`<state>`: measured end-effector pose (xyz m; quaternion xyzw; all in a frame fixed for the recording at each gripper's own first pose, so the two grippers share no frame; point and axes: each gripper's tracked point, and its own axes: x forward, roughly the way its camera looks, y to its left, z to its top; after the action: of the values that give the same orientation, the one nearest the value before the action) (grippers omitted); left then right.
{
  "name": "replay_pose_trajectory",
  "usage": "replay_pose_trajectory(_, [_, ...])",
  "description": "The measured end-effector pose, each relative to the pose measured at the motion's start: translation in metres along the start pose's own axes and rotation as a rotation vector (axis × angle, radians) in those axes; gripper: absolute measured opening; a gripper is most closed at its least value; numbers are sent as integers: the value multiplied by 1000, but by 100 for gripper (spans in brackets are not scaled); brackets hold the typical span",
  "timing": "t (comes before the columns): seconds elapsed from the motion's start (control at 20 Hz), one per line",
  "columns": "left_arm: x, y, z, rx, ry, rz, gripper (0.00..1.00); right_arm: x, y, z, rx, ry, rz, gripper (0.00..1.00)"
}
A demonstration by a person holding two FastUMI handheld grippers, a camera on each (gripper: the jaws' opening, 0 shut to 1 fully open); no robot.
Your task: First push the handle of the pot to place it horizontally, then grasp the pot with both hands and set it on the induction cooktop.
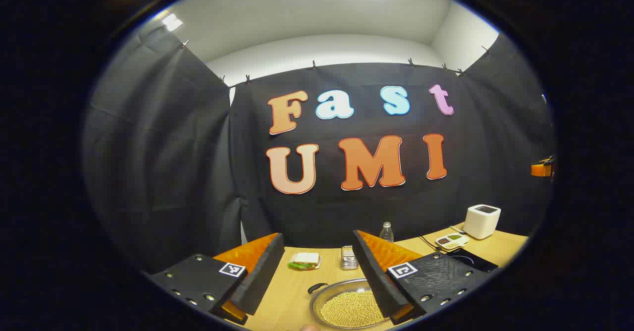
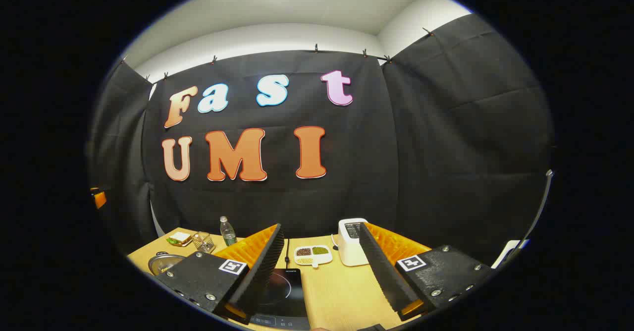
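In the left gripper view a shallow metal pot point(image 1: 349, 310) full of pale yellow beans sits on the wooden table just below my left gripper point(image 1: 318, 237). Its black handle point(image 1: 317, 287) points to the back left. The left gripper hangs open above the pot and holds nothing; its right finger covers the pot's right rim. The black induction cooktop point(image 1: 473, 260) lies to the pot's right. In the right gripper view the cooktop point(image 2: 282, 289) lies under my open, empty right gripper point(image 2: 320, 228), and the pot point(image 2: 166, 262) shows at the far left.
A sandwich on a plate point(image 1: 304, 260), a wire basket point(image 1: 349, 257) and a water bottle point(image 1: 387, 232) stand behind the pot. A divided dish point(image 2: 313, 254) and a white appliance point(image 2: 351, 242) stand behind the cooktop. Bare table point(image 2: 342, 291) lies to the cooktop's right.
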<state>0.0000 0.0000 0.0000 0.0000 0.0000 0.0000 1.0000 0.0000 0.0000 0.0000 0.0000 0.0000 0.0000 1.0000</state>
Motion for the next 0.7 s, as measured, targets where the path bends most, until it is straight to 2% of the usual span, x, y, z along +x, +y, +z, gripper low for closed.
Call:
replay_pose_trajectory(0.15, [-4, -3, -5, -9, 18, -10, 89, -2, 2, 2, -20, -12, -5, 95])
replay_pose_trajectory(0.3, [-12, 11, 0, -18, 1, 24, 89, -13, 8, 0, 8, 5, 25, 95])
replay_pose_trajectory(0.45, [-25, 24, 7, -9, -24, 54, 89, -17, -1, 4, 3, 1, 8, 95])
replay_pose_trajectory(0.7, [-37, 23, 11, -44, -27, 32, 89, -23, -5, 4, 0, -5, -6, 95])
